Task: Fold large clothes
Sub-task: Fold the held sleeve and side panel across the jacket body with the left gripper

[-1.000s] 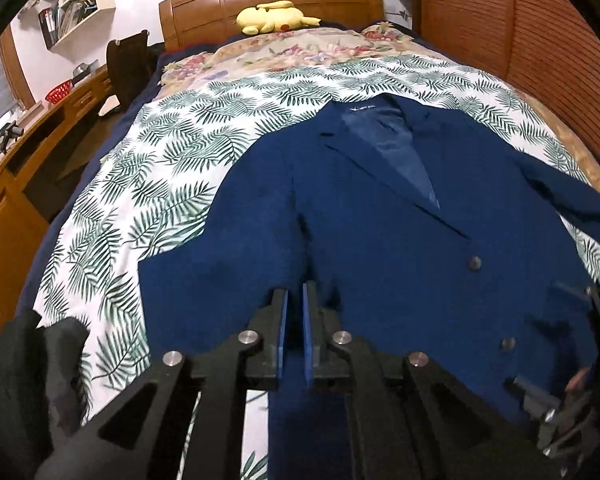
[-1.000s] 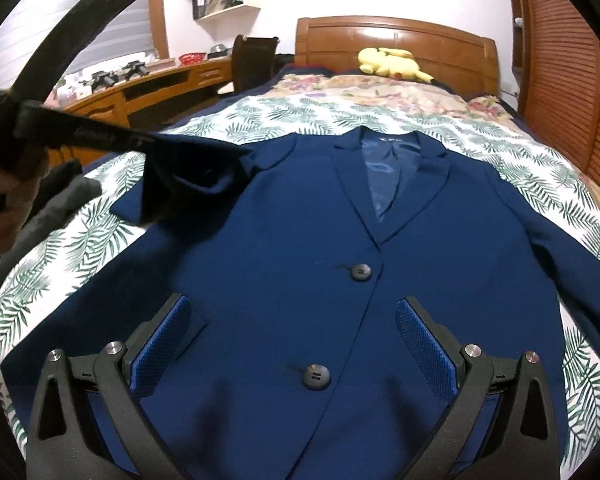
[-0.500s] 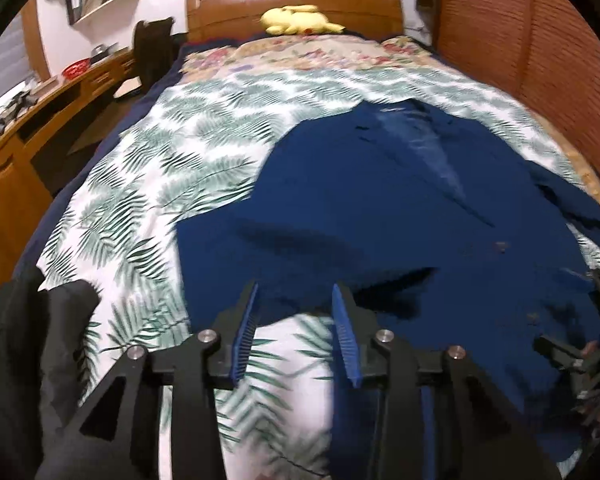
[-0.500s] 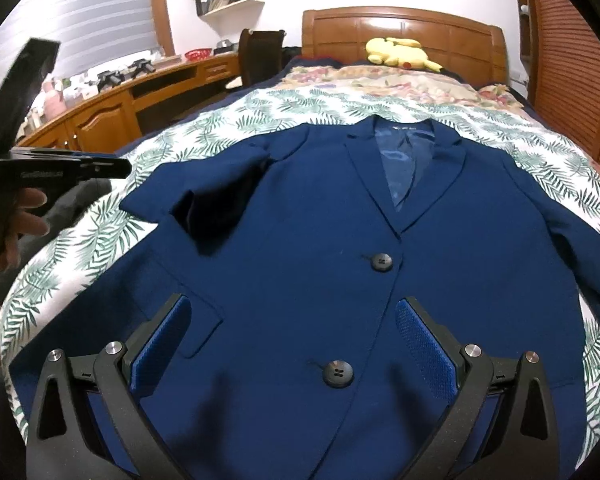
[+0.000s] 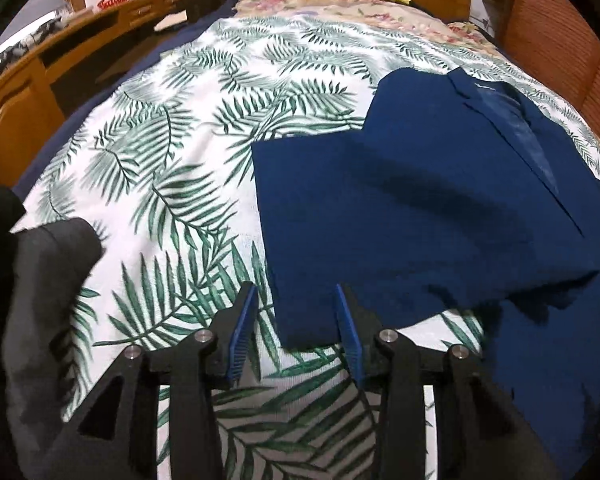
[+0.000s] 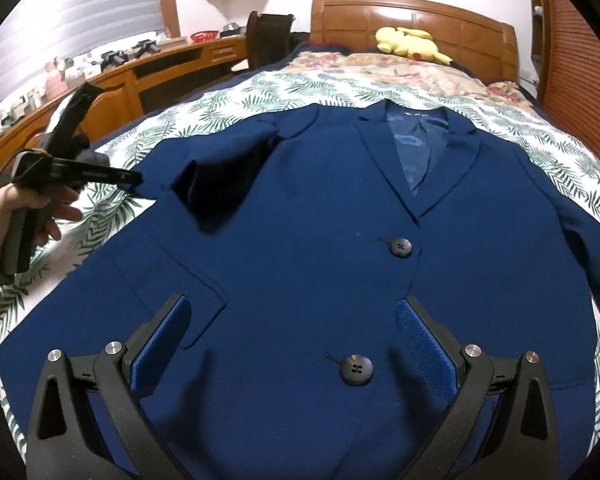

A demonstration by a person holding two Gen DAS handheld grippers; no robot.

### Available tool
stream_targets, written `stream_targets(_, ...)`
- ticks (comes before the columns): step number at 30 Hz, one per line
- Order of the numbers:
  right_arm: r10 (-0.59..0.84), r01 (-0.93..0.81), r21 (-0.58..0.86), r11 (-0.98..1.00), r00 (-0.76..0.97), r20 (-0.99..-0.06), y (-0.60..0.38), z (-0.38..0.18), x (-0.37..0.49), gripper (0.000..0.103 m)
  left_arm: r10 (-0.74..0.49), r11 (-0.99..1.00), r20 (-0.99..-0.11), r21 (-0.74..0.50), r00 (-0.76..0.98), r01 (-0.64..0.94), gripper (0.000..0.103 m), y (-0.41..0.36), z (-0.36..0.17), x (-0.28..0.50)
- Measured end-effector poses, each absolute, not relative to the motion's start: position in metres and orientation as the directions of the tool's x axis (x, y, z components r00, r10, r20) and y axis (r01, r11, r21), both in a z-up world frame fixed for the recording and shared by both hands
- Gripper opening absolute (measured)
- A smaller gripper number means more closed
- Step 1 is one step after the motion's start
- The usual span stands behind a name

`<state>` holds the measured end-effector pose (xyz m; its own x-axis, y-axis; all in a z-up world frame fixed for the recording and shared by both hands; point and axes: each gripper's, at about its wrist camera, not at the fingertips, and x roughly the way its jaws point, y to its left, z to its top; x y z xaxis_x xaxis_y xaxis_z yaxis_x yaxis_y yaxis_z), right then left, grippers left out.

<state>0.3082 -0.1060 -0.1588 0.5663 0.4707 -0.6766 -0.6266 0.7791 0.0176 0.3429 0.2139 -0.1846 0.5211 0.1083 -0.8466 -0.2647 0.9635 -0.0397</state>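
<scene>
Left wrist: left tool (image 5: pixel 296 320) has released the folded sleeve (image 5: pixel 380 216).

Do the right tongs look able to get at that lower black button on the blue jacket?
Probably yes. The right tongs hang open directly over the lower button, which lies exposed on the flat jacket front with nothing covering it. The left tongs are off at the sleeve side.

We see the navy blue buttoned blazer (image 6: pixel 320 240) lying flat on the palm-leaf printed bedspread (image 5: pixel 172 152), its left sleeve folded across its front; the yellow plush toy (image 6: pixel 408 42) rests far behind it, the wooden desk (image 6: pixel 112 84) left.
</scene>
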Motion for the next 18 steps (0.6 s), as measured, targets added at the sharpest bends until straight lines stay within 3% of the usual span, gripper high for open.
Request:
stream_targets(11,0.456,-0.631,-0.002,0.775,0.562,-0.69,-0.102,-0.163,0.308,0.103,0.113,0.969,-0.858,-0.015,0.502,-0.245,0.036,0.202,-0.186,0.351)
stream_targets(14,0.457,-0.633,-0.002,0.774,0.562,-0.689,-0.101,-0.163,0.308,0.103,0.106,0.972,-0.854,-0.018,0.509,-0.232,0.01,0.197,-0.183,0.349)
stream_targets(18,0.457,-0.636,-0.009,0.772,0.564,-0.688,-0.101,-0.162,0.306,0.103,0.161,0.98,-0.788,0.056,0.594,-0.191,0.005,0.168,-0.149,0.339)
